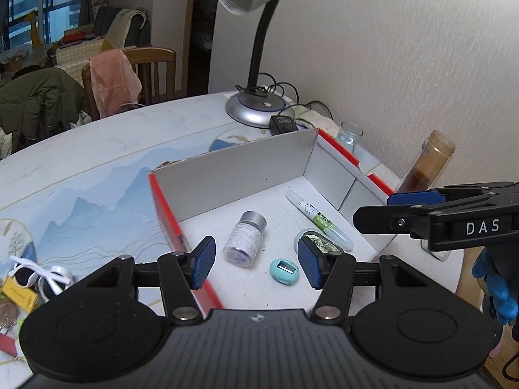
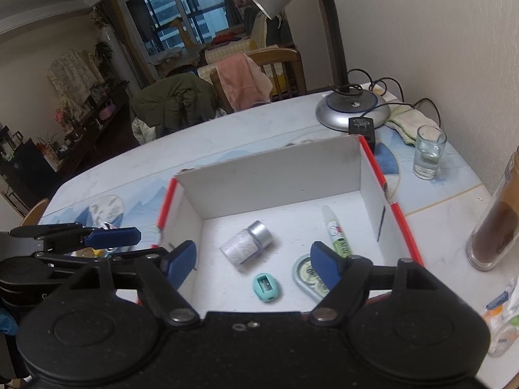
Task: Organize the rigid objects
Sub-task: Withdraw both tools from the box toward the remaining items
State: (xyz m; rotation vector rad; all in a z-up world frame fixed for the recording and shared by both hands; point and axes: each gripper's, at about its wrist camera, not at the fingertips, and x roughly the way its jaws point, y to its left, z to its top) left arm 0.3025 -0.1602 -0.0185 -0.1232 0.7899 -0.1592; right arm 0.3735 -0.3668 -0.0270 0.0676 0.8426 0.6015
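A white cardboard box (image 1: 233,168) (image 2: 269,178) with red edges stands open on the table. On its floor lie a small vial with a silver cap (image 1: 245,238) (image 2: 246,243), a teal pencil sharpener (image 1: 284,271) (image 2: 266,287), a white and green pen (image 1: 319,220) (image 2: 335,233) and a round tin (image 1: 324,243) (image 2: 305,275), partly hidden by a finger in both views. My left gripper (image 1: 256,262) (image 2: 136,243) hangs open above the box's left side, nothing between its pads. My right gripper (image 2: 253,265) (image 1: 382,209) is open and empty above the box's near right.
A desk lamp's base (image 2: 352,110) and a black adapter (image 2: 361,126) sit behind the box. A glass (image 2: 428,155) and a tall jar of brown stuff (image 2: 496,227) stand to its right near the wall. Small clutter with a white cord (image 1: 39,275) lies left of the box.
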